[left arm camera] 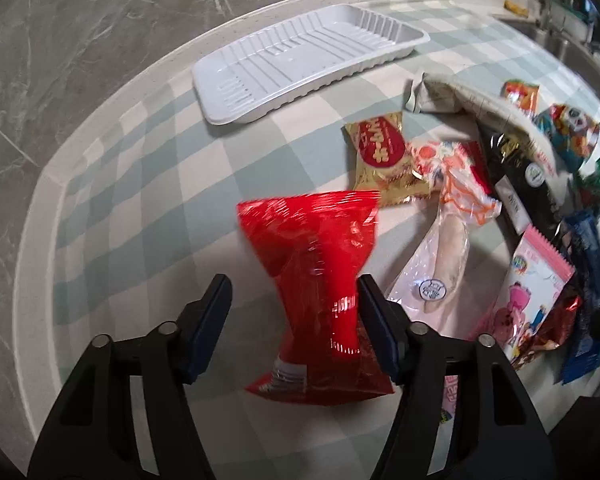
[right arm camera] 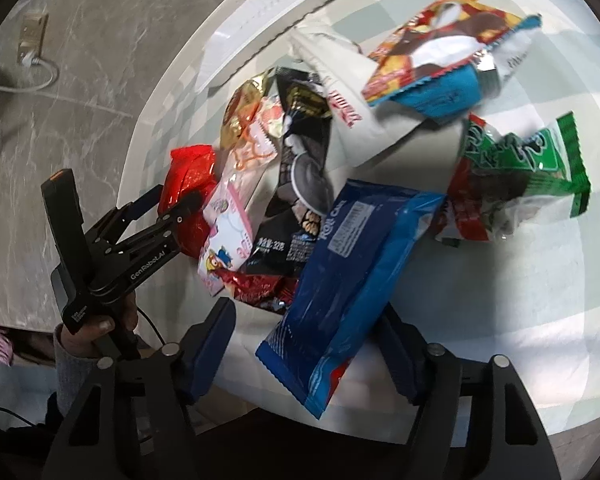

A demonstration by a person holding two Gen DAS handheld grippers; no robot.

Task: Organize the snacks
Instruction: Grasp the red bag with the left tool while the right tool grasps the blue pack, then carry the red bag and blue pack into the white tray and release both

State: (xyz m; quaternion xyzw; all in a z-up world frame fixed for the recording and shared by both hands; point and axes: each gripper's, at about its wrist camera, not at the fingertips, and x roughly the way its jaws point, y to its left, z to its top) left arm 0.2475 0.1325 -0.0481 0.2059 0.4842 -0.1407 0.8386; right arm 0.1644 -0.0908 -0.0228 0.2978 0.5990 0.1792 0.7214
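The left tongs (left arm camera: 294, 300) stand released around a red snack bag (left arm camera: 316, 280), which lies on the table (left arm camera: 140, 200) below the white tray (left arm camera: 300, 64). It looks light, crinkly and slippery, so best pinched mid-body. The right tongs (right arm camera: 306, 340), also released, straddle a blue roll-cake pack (right arm camera: 352, 276).

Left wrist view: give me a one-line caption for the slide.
Left hand-held gripper open around a red snack bag, the empty white tray beyond it on the checkered table.
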